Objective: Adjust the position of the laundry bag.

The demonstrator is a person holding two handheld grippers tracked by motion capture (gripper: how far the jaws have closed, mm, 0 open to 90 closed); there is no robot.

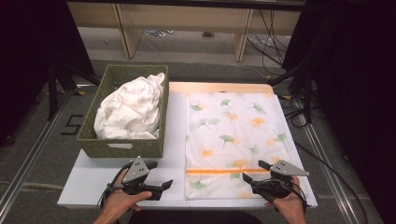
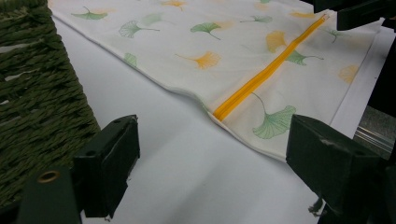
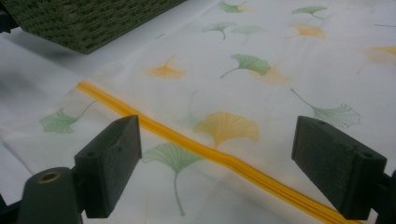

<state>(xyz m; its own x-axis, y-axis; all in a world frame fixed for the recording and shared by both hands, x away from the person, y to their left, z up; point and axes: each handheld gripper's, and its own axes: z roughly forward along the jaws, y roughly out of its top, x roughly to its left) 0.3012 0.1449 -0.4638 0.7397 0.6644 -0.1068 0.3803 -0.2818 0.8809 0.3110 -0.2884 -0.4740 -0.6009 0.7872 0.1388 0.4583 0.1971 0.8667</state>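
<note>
White table (image 1: pixel 130 184) carried everything. Ginkgo-print cover (image 1: pixel 231 135) lay flat along right half, orange zipper (image 1: pixel 219 171) running near front edge, apparently closed. Green basket (image 1: pixel 123 147) at back left corner held crumpled white cloth (image 1: pixel 130 109). Left gripper (image 1: pixel 156 179) at front edge beside basket, jaws wide, empty. Right gripper (image 1: pixel 254 171) over zipper's right end, jaws wide, empty. Judged: nothing grasped yet; work barely begun.

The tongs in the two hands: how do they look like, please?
Both the left tongs and the right tongs are black, each with two blocky, square-ended jaws. A grey three-cornered plate sits on top of each, and thin black cables trail back past the hands. No sleeves are in view.
</note>
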